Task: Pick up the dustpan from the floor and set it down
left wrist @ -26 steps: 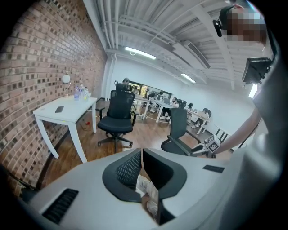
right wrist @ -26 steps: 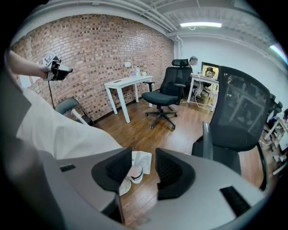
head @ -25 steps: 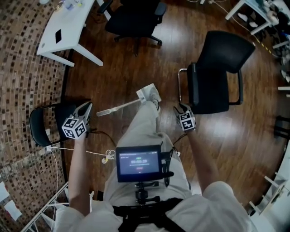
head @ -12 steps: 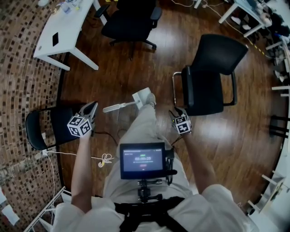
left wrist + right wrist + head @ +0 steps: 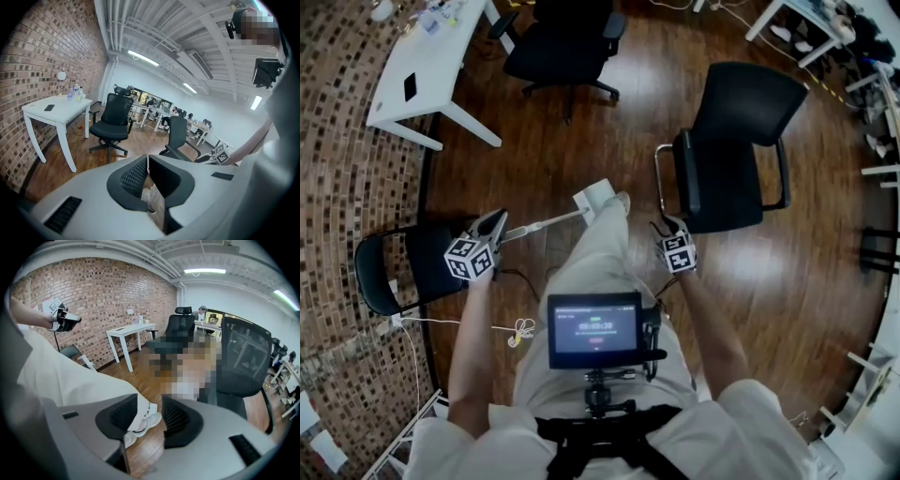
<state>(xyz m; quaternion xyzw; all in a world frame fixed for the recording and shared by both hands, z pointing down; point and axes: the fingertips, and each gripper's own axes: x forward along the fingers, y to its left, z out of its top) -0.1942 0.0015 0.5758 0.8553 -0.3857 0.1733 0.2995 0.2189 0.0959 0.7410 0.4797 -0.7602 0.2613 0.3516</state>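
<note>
Dark wooden floor point(image 5: 553, 141) fills the room, with a brick wall point(image 5: 347, 141) along the 9 o'clock side. A white surface point(image 5: 427, 61) stands against that wall at 11 o'clock and carries a few small items. A black office chair point(image 5: 567, 37) sits at 12 o'clock, a black armchair point(image 5: 736, 141) at 2 o'clock and a dark folding chair point(image 5: 394, 267) at 9 o'clock. A pale cable point(image 5: 517, 330) trails over the floor at 8 o'clock.

The dustpan point(image 5: 594, 198) lies on the floor just above centre. Its pan is close beside the person's shoe point(image 5: 622, 202), and its long white handle runs toward 8 o'clock.

The left gripper point(image 5: 494, 221) is held out over the folding chair's edge, tilted downward. The handle's free end is just beside its tips. Its jaws are together with nothing held; only a thin slit between them shows trouser leg and shoe. The right gripper point(image 5: 664, 226) points more steeply down at 3 o'clock of the leg point(image 5: 600, 253), near the armchair's seat front. Its jaws are apart and empty, with floor and shoe visible between them.

A small screen point(image 5: 593, 330) sits on the chest rig at 6 o'clock. Open floor lies between the dustpan and the office chair. The armchair crowds the right gripper, and the folding chair the left.
</note>
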